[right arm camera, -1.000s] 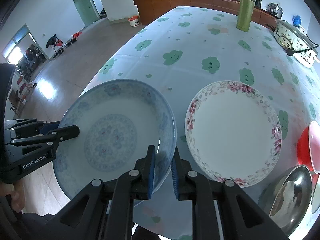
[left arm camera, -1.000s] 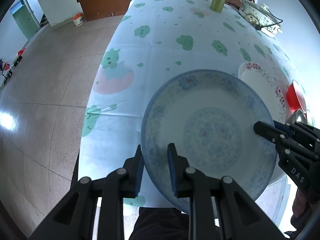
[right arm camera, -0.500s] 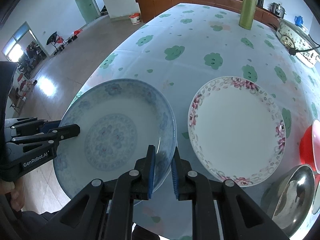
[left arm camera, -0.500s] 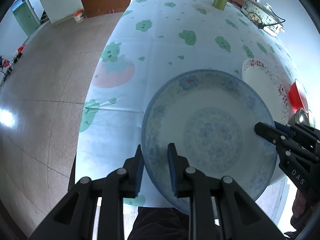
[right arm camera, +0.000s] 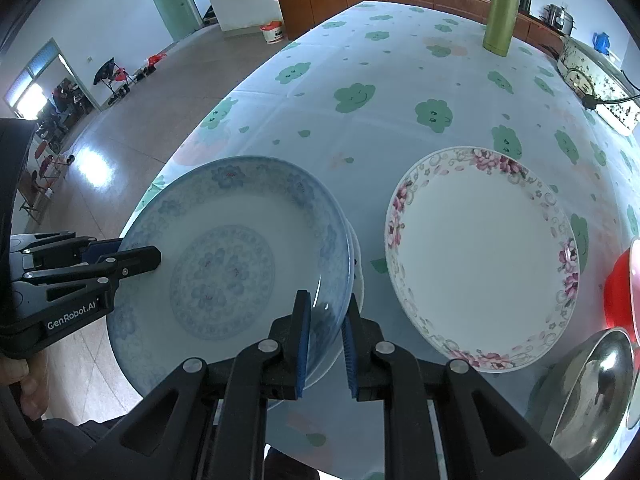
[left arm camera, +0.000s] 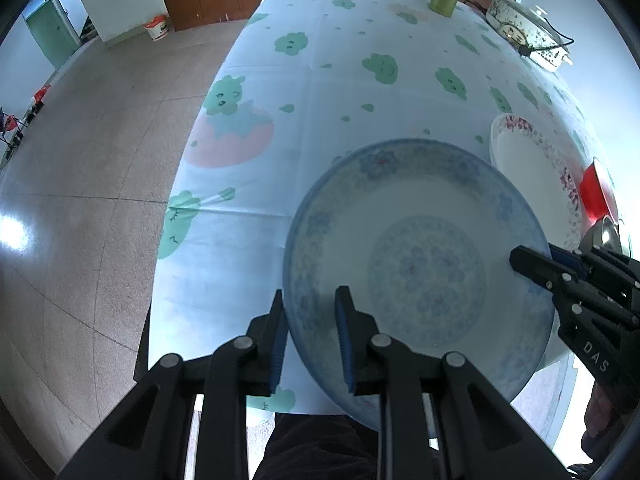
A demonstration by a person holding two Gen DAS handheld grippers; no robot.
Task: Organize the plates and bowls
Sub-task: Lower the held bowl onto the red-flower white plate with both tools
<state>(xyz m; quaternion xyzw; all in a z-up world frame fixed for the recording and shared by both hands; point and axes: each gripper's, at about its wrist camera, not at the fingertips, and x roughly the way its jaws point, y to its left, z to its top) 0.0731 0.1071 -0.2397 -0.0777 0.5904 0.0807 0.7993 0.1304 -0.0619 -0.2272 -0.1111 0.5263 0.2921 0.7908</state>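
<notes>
At the near edge of the table [right arm camera: 400,92] we see the blue patterned plate [right arm camera: 240,256] gripped from two sides, partly overhanging the edge. The left gripper [left arm camera: 310,332] is clamped on the plate's left rim, one finger outside and one inside the dish. The right gripper [right arm camera: 326,336] is clamped on the opposite rim in the same way, its blue pads on either side of the wall. From the left wrist camera we see the right gripper reaching in from the right onto the rim; from the right wrist camera the left gripper comes in from the left.

Just to the right of the blue plate, a white plate with a pink flower border [right arm camera: 484,260] lies flat on the cloud-printed cloth, apart from it. Beyond that, at the right edge, we see a red bowl [right arm camera: 622,284] and a steel bowl [right arm camera: 592,392] close together. Far back stand a green flask [right arm camera: 499,20] and a flowered cooker [right arm camera: 596,80].
</notes>
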